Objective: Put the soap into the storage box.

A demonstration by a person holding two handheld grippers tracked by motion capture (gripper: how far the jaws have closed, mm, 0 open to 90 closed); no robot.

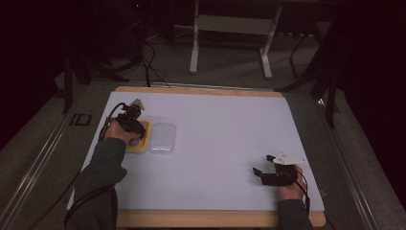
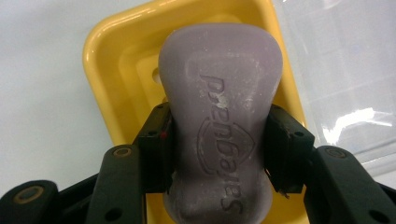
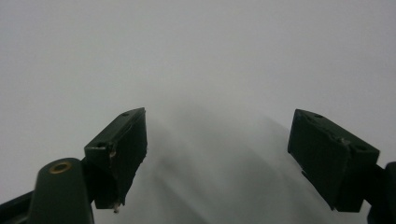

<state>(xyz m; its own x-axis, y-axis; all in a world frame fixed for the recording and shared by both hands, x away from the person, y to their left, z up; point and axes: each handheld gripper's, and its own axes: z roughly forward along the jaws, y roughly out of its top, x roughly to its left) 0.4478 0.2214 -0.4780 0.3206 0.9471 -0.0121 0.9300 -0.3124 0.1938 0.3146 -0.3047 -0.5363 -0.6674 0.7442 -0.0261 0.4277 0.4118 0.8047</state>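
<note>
With the left gripper clamped on the purple soap bar over the yellow soap dish, the slick bar risked slipping free, while the right gripper sat open over bare table.

Soap bar's near end cut off

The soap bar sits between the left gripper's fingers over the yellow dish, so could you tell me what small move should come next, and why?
Probably lower the soap bar a little, then open. The left gripper has its fingers pressed on both sides of the bar, directly above the yellow dish. Whether the bar already rests in it, I cannot tell. The clear lid lies beside the dish, and the right gripper is open, far off.
</note>
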